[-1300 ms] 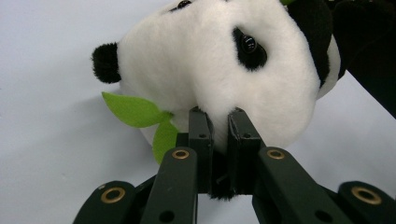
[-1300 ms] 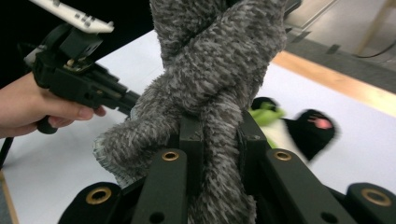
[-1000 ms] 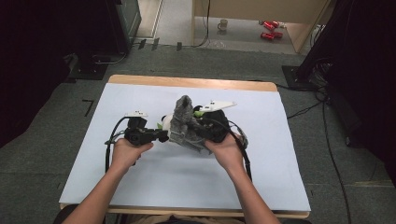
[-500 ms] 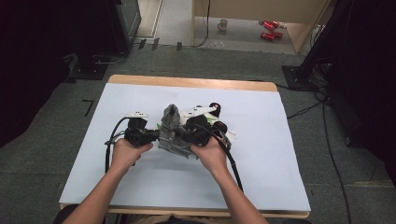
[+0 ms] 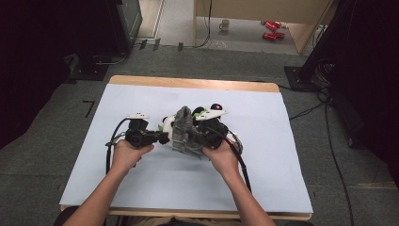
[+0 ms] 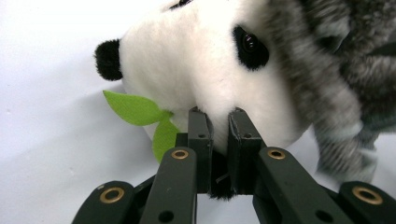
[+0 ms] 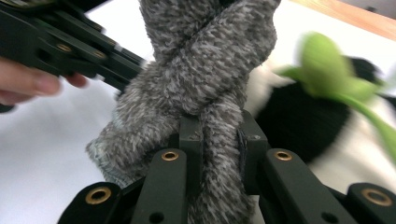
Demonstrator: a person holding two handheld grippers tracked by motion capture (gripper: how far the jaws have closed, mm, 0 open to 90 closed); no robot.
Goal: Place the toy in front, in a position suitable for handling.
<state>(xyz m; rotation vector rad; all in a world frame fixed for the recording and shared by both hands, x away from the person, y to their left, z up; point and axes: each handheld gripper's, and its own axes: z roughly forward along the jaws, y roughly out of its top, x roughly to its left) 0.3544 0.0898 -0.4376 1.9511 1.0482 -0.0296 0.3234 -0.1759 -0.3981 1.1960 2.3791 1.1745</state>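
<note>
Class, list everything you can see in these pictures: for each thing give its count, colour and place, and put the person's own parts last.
Panda toy: one, white and black with green leaves, middle of the table.
Scarf: one, fuzzy grey, wrapped on the panda toy.
Table: one, pale blue top with wooden edges, centre of the high view.
Mug: one, light, floor beyond the table.
Cans: two red things, probably cans, floor near the mug.
Left gripper: one, black, shut on the panda toy.
Right gripper: one, black, shut on the scarf.
Hands: two, holding the grippers.
</note>
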